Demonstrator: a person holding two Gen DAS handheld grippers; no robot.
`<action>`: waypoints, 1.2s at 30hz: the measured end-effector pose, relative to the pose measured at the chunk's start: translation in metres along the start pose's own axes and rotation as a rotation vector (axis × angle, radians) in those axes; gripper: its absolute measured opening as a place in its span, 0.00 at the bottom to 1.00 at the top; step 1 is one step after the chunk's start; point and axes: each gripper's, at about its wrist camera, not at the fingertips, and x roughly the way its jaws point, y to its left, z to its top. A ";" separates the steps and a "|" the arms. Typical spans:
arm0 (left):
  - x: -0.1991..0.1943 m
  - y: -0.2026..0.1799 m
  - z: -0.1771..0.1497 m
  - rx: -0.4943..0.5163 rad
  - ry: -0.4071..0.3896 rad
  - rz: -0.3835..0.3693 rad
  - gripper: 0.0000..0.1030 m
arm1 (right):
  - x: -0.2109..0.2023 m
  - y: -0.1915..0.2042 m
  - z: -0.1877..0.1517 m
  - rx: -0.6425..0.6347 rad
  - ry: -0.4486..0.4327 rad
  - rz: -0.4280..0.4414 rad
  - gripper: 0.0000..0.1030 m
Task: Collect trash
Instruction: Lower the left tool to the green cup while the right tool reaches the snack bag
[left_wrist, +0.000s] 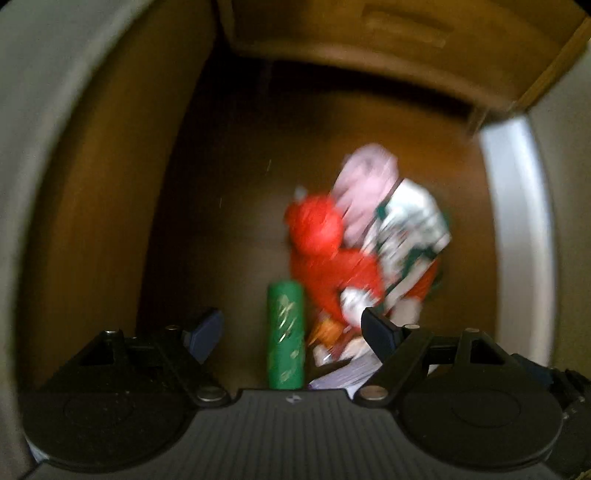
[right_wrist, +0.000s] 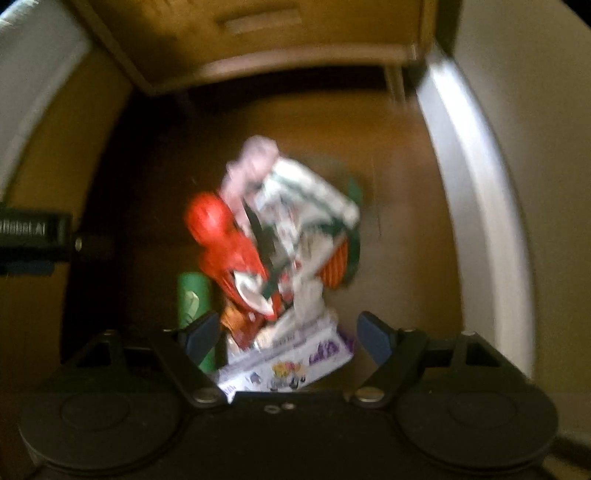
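Both tongs, left and right, spread empty over one cardboard box holding one green can plus blurry wrappers.

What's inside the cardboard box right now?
The cardboard box holds a pile: green can, crumpled red wrapper, pink wrapper, white-and-green packet, purple-printed carton. Whatever lies beneath them is covered; blur hides labels.

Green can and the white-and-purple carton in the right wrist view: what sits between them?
A crumpled orange wrapper lies between the green can and the white-and-purple carton, shown blurred in the right wrist view.
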 end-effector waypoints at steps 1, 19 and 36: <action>0.020 0.003 -0.006 -0.003 0.026 0.006 0.79 | 0.017 -0.002 -0.006 0.020 0.020 -0.007 0.79; 0.186 0.013 -0.041 0.049 0.178 -0.003 0.79 | 0.157 -0.023 -0.051 0.343 0.216 0.022 0.77; 0.207 0.032 -0.045 -0.028 0.237 -0.011 0.48 | 0.173 -0.027 -0.056 0.437 0.225 0.050 0.45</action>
